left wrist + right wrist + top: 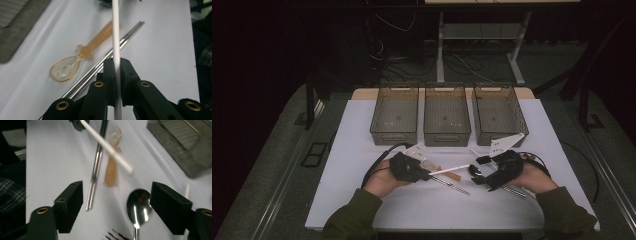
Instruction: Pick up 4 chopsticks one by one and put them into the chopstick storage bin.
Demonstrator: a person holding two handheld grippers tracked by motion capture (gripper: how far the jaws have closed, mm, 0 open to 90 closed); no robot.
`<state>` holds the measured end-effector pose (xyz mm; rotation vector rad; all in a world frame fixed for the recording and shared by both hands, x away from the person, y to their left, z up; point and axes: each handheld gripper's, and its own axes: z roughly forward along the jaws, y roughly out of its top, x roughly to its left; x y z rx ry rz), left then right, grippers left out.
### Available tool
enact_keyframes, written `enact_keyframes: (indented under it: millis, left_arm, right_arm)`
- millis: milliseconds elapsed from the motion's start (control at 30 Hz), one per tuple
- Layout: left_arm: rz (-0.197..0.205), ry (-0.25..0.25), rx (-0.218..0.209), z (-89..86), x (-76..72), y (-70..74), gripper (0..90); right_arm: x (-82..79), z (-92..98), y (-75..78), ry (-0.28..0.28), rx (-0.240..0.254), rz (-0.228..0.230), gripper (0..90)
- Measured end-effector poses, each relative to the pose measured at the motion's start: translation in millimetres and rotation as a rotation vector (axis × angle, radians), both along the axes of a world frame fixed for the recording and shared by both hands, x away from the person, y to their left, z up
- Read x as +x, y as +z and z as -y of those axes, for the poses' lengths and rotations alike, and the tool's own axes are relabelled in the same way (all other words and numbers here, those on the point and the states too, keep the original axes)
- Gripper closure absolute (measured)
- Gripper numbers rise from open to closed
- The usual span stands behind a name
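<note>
Jaws of my left gripper (pixel 116 82) are clamped on the white chopstick (pixel 116 37), gripping it near one end so that most of its length juts out ahead, lifted clear of the desk (pixel 162 50). Just below and beside the gripper lie the paired metal chopsticks (pixel 100 66) and, a little further off, the amber plastic spoon (pixel 75 63). My right gripper (pixel 116 205) hangs with its jaws wide apart over the metal spoon (pixel 138 207), a fork's tines (pixel 115 235) showing nearest of all; the white stick's free tip points towards it. Well beyond both grippers stand three grey bins (pixel 447 115). To do this well, I judge I should keep the squeeze firm, since a long overhang will want to pivot, and carry the stick level to a bin before letting go low inside.
</note>
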<state>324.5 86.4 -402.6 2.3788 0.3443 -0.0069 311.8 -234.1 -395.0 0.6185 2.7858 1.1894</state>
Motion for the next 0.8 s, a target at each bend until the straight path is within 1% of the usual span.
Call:
enact_keyframes:
  millis: [67, 133, 233, 300, 367, 433, 533, 667, 733, 800]
  left_arm:
    - [-0.002, 0.032, -0.016, -4.8, 1.9, 1.8, 84.1]
    - [-0.007, 0.055, -0.027, -8.9, 3.0, 3.0, 84.1]
    - [-0.01, 0.091, -0.03, -14.4, 4.5, 4.6, 84.1]
    - [-0.014, 0.101, -0.034, -18.2, 5.7, 5.8, 84.2]
    - [-0.012, 0.109, -0.033, -21.4, 6.7, 6.9, 84.2]
    - [-0.013, 0.131, -0.029, -24.2, 7.9, 8.1, 84.2]
    - [-0.017, 0.165, -0.029, -28.6, 10.6, 10.2, 84.2]
    - [-0.019, 0.219, -0.038, -35.0, 15.3, 13.6, 84.2]
    - [-0.023, 0.236, -0.057, -39.2, 17.5, 16.1, 84.1]
    - [-0.028, 0.252, -0.083, -43.8, 20.4, 19.3, 84.1]
  right_arm:
    - [-3.3, 8.3, -2.8, -0.052, 0.021, 0.013, 23.6]
    - [-5.4, 16.7, -6.1, -0.086, 0.044, 0.019, 19.9]
    - [-10.2, 27.8, -11.2, -0.145, 0.066, 0.031, 18.6]
    - [-13.6, 34.6, -15.0, -0.188, 0.084, 0.034, 18.6]
    - [-17.7, 40.3, -19.3, -0.227, 0.09, 0.042, 18.6]
    - [-22.1, 44.5, -24.1, -0.27, 0.097, 0.05, 17.0]
    - [-28.5, 50.1, -30.6, -0.317, 0.102, 0.055, 15.9]
    - [-37.5, 57.0, -37.6, -0.359, 0.114, 0.061, 15.9]
    - [-42.4, 59.5, -41.8, -0.371, 0.122, 0.075, 15.9]
    - [-45.2, 61.2, -44.6, -0.368, 0.119, 0.067, 15.9]
